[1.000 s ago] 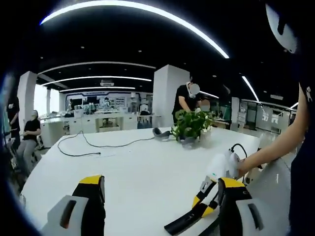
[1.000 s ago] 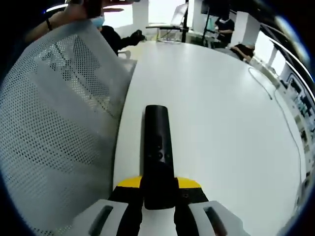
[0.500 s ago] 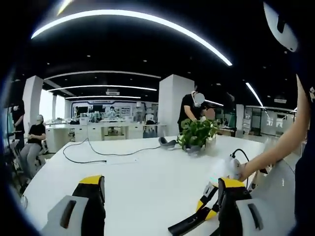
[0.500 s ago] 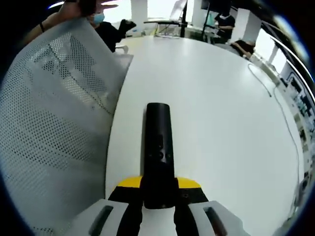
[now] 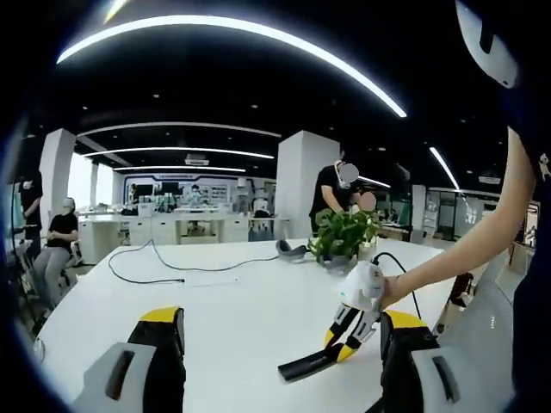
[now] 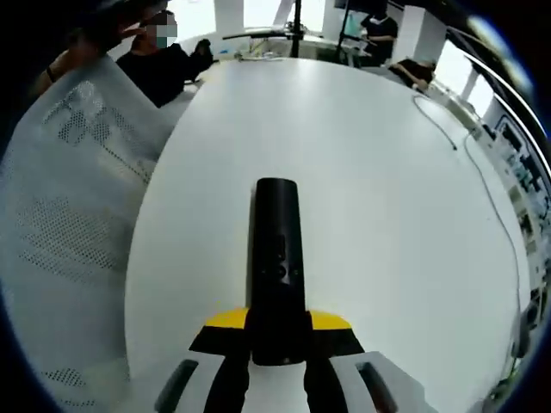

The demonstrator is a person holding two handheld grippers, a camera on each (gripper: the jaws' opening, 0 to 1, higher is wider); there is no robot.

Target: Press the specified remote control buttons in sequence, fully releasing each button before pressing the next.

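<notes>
Your right gripper point(image 6: 277, 348) has its two yellow-tipped fingers pinched on the near end of the long black remote control point(image 6: 276, 267) — the slim body runs straight out from between them, button face toward the camera, its far end hanging above the broad white table point(image 6: 379, 172). Off to the fingers' left sits the white perforated mesh chair back point(image 6: 60, 224). Beyond it a person in dark clothing point(image 6: 159, 64) sits at the table's far edge.

In the left gripper view, your left gripper point(image 5: 280, 366) has its fingers spread wide, nothing between them, low over the same white table point(image 5: 215, 301). Between those fingers and a little ahead, closer to the right finger, you see the right gripper point(image 5: 353, 314) coming in from the right in your hand point(image 5: 392, 291), with the black remote point(image 5: 306, 366) sticking out of it toward the left finger. Farther ahead stands a leafy green potted plant point(image 5: 343, 234) — a thin black cable point(image 5: 172, 262) trails across the tabletop to its left.
</notes>
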